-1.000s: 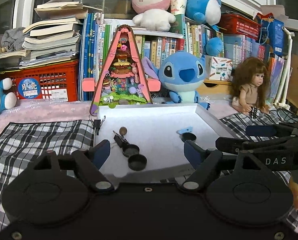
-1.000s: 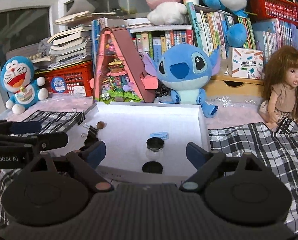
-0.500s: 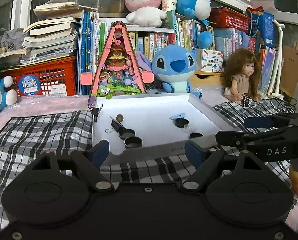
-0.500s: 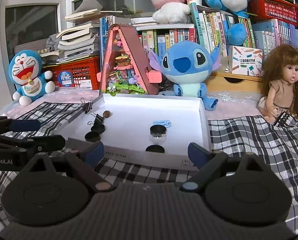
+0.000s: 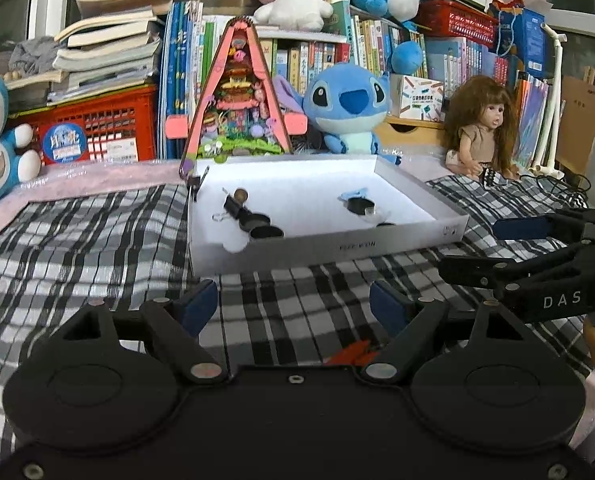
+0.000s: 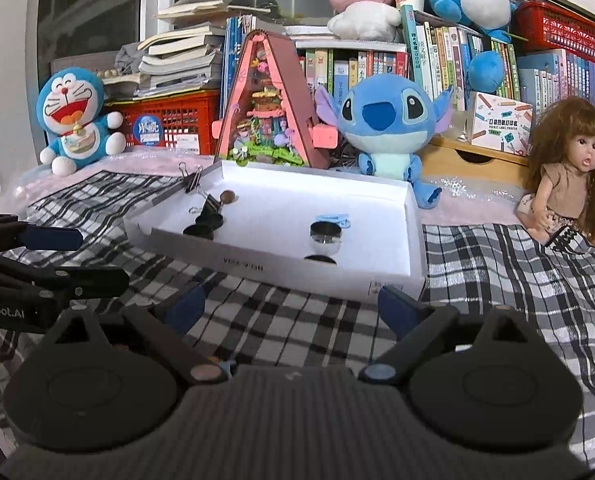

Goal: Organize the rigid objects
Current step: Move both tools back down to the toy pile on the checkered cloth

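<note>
- Blue pads line the black fingers of the left gripper [image 5: 293, 304], which stand apart over bare checked cloth with nothing between them.
- The right gripper [image 6: 293, 308] has the same blue-padded fingers; its jaws have just been opening and hold nothing, only cloth showing in the gap.
- The black-and-white plaid cloth [image 5: 97, 232] is soft and rumpled, and covers the surface both grippers hang over.
- On the cloth, beyond both grippers, sits the white cardboard box [image 5: 321, 248], shallow, with thin low walls and a matte floor.
- Inside it lie the task's small hard things: a black binder clip [image 5: 233, 210] and round black caps [image 5: 263, 230] toward the box's left side, and a small jar [image 6: 324, 236] with a pale blue clip [image 6: 331, 218] toward its right.
- Another binder clip [image 6: 191, 180] grips the box's far left corner.
- Likely risks: the light box could slide or tip on the loose cloth if a finger catches its wall, and the smooth round caps could roll or squirt out of a pinch.
- Plush toys, a doll and books crowd the far edge.
</note>
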Available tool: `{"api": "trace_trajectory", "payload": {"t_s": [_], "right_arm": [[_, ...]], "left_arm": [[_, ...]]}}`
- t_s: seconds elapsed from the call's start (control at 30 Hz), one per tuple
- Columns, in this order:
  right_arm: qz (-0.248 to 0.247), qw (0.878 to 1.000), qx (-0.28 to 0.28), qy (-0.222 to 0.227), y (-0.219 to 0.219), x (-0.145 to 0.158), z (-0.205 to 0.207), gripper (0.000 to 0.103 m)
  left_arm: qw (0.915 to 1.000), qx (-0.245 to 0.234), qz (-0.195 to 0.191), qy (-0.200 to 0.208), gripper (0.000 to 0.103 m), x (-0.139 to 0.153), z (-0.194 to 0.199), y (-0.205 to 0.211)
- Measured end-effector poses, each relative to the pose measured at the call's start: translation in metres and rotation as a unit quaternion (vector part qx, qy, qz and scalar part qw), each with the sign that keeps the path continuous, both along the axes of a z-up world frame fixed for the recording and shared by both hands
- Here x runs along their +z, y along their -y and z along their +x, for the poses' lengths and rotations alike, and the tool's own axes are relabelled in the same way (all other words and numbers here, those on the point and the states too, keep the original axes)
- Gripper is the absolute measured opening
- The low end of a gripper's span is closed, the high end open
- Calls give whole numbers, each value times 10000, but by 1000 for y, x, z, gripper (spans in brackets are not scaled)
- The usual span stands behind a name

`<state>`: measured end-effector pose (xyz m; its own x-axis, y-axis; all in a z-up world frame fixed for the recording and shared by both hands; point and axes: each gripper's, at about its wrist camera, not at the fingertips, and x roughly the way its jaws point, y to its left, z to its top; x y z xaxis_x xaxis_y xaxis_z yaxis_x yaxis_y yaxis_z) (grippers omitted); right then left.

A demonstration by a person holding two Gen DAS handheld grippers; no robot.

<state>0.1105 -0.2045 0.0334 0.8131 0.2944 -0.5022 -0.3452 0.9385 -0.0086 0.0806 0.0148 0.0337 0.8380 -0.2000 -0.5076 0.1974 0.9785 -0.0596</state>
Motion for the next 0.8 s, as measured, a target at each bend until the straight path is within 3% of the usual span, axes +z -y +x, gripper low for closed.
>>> {"api": "trace_trajectory", "payload": {"t_s": [0.2,0.5,0.57,0.73,0.8], "right_arm": [[-65,9999,83,-115,0,-12,-6,98],[-166,9995,199,-202,-1,-25,-17,98],[-220,9994,213,-179,-1,-25,-19,98],[-196,9994,203,-192,0,-25,-20,98],[-185,9994,216,-214,1,-26,-21,98]], "left_arm": [[9999,9,-29,-150,82,-11,-5,-3],[9989,-365,-10,-283,81,-28,-25,7],[9985,-453,-16,-296,77,-30,-27,11],[9987,-352,-4,-363,49,-32,-24,15],[9988,-278,-41,-396,44,-32,-22,13]]}}
